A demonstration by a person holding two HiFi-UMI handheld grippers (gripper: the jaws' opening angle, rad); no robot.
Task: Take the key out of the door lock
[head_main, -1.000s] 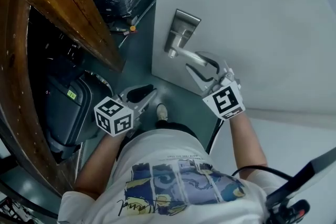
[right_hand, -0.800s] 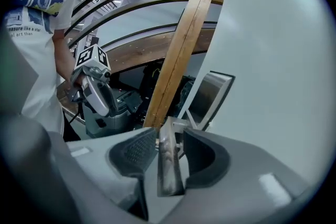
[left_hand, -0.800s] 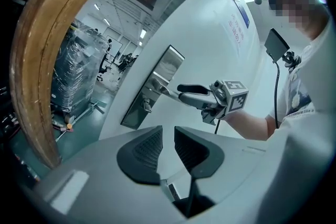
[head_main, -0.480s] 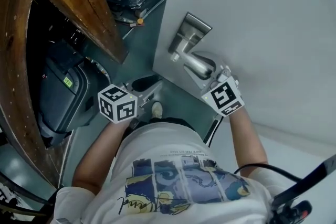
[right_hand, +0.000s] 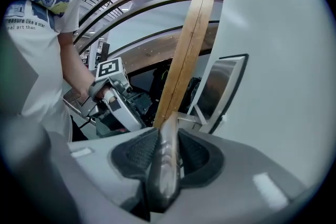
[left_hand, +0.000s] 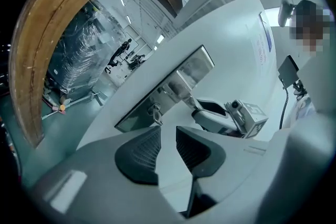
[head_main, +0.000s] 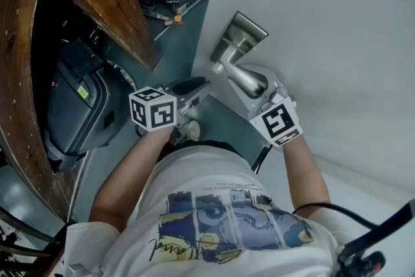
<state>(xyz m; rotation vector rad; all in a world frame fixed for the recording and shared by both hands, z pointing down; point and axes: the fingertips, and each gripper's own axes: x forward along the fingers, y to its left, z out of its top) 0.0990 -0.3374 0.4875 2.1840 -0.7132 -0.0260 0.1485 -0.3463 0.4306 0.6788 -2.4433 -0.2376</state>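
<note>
Both forearms are reaching forward from the body toward the white door (head_main: 337, 23), the left forearm (head_main: 130, 172) angling in from the left and the right forearm (head_main: 305, 165) running straight up to the metal plate (head_main: 240, 36) near the door's free edge.

The right tongs (head_main: 251, 82) are pointing somewhat downward and clamping the door handle (head_main: 243, 78). In the right gripper view the handle (right_hand: 165, 165) is lying lengthwise between the two pads of the right tongs (right_hand: 168, 136), both pads pressing on it. These jaws have just been closing, with the handle between them.

The left tongs (head_main: 198, 86) are pointing nearly level at the door's edge, below and left of the handle in the head view. In the left gripper view the left tongs (left_hand: 167, 131) are standing partly open with nothing between the pads. They have just been opening.

The key (left_hand: 155, 113) is sitting in the lock on the plate (left_hand: 168, 89), just beside the handle's root and hanging down from the keyhole. It is showing just above the gap of the left tongs, near but not touching. The head view is not showing the key.
</note>
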